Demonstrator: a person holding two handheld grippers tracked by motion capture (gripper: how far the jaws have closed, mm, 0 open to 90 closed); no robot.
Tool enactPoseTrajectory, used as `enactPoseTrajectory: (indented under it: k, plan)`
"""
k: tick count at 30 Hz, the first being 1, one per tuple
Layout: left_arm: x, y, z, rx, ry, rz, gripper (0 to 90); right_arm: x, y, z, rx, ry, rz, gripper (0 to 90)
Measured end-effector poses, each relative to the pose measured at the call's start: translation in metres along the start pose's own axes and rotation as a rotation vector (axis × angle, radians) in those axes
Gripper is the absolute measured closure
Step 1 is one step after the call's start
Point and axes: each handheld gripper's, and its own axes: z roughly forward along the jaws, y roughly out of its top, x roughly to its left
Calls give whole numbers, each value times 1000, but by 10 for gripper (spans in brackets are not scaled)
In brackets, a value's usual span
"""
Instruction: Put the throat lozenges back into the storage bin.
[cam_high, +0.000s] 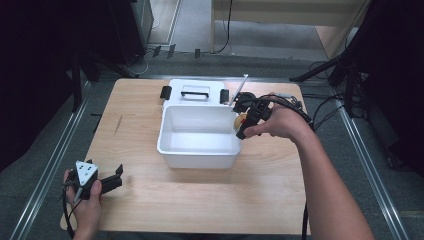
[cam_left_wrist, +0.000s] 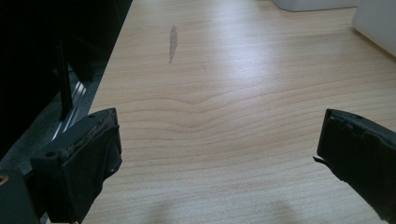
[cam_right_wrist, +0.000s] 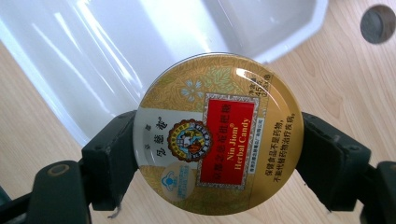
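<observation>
Gold candy tin (cam_right_wrist: 218, 135) clamped by its rim between the right gripper's (cam_high: 246, 121) fingers (cam_right_wrist: 112, 158), held at the right edge of the white bin (cam_high: 199, 157); carrying step, by the look of it. Next: over the rim, then release into the bin. Right forearm reaching across the counter (cam_high: 200, 200). Left gripper (cam_high: 107, 182) resting near the front left corner, fingers wide apart, holding nothing

Left gripper (cam_high: 118, 176) rests low at near left, jaws wide apart, nothing between. Right gripper (cam_high: 241, 121) is held raised at far right, forearm extended, jaws clamped on a load.
</observation>
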Motion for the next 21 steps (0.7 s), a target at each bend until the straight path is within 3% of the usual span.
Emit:
enactPoseTrajectory:
  k: [11,21]
  plan:
    - [0,0,0,1,-3,-2,1,8,12,5,-44,25,-80,206]
    - [0,0,0,1,-5,-4,1,14,21,15,-44,39,-128,206]
